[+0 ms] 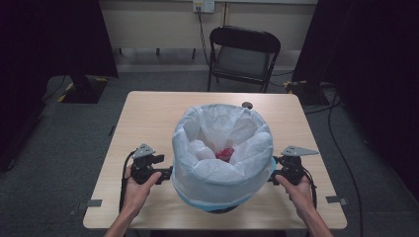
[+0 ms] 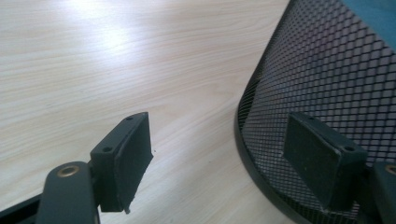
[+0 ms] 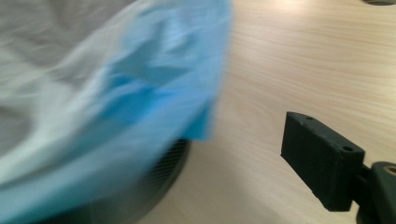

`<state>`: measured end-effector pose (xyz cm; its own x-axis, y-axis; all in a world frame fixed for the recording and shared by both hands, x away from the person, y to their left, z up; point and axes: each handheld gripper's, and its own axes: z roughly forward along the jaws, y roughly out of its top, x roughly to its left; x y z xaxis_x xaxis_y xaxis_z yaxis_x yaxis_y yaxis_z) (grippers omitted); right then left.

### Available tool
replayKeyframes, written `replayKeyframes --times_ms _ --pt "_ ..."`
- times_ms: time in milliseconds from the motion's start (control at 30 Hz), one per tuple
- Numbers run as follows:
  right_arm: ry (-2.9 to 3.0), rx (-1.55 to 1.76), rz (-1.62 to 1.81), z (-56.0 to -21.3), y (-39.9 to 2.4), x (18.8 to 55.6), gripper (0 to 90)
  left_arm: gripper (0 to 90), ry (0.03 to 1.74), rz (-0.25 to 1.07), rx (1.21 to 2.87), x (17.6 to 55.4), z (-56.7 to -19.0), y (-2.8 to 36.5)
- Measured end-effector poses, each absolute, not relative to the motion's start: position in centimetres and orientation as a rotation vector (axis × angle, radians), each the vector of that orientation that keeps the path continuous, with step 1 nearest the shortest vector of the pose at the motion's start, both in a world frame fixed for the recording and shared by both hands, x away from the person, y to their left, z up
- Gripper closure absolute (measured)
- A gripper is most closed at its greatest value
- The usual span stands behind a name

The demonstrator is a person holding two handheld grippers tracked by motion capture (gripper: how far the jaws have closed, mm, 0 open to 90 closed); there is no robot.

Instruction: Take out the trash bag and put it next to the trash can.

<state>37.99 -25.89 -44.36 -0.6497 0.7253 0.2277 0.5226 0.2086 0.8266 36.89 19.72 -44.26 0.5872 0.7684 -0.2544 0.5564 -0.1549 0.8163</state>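
Mesh, black and fine, curves just beside my left tongs (image 2: 217, 158), which are spread wide with nothing between them: one jaw over the desk (image 1: 148, 111), one against the bin (image 2: 327, 79). My right tongs (image 1: 276, 173) sit at the other side; I see one jaw there, so I cannot tell their spread. I judge the bag is next: pinch the blue hem (image 3: 154, 93) low on both sides together. Inside the white liner (image 1: 222, 143) lies something red (image 1: 226, 153).

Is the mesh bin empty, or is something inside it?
Not empty. The mesh bin is lined with a white bag, and a small red item lies inside; what it is, cannot tell.
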Motion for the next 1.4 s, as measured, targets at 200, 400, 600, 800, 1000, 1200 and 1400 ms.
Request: replayKeyframes --times_ms 200,400,600,800,1000,1200,1400 --pt "2.242 1.240 1.398 -43.9 -27.0 38.7 27.5 23.5 1.073 0.295 1.779 37.3 -43.0 20.8" --pt "2.174 1.280 1.420 -41.9 -28.4 38.4 37.8 25.4 1.070 0.327 1.712 38.0 -40.9 21.9" --pt "2.103 1.346 1.408 -40.5 -30.5 38.8 39.3 29.3 1.061 0.335 1.705 37.7 -39.9 22.5" --pt "2.079 1.302 1.505 -38.4 -30.4 38.5 39.7 34.2 1.009 0.333 1.664 37.1 -37.8 22.4" --pt "2.060 1.221 1.584 -35.0 -29.5 37.6 40.2 30.7 0.928 0.358 1.624 36.0 -34.6 22.1" --pt "2.035 1.172 1.651 -32.7 -29.1 37.1 40.5 28.2 0.847 0.367 1.609 34.8 -32.0 21.5" --pt "1.999 1.109 1.720 -30.1 -28.4 36.3 40.2 31.1 0.770 0.354 1.590 33.8 -29.5 20.7"
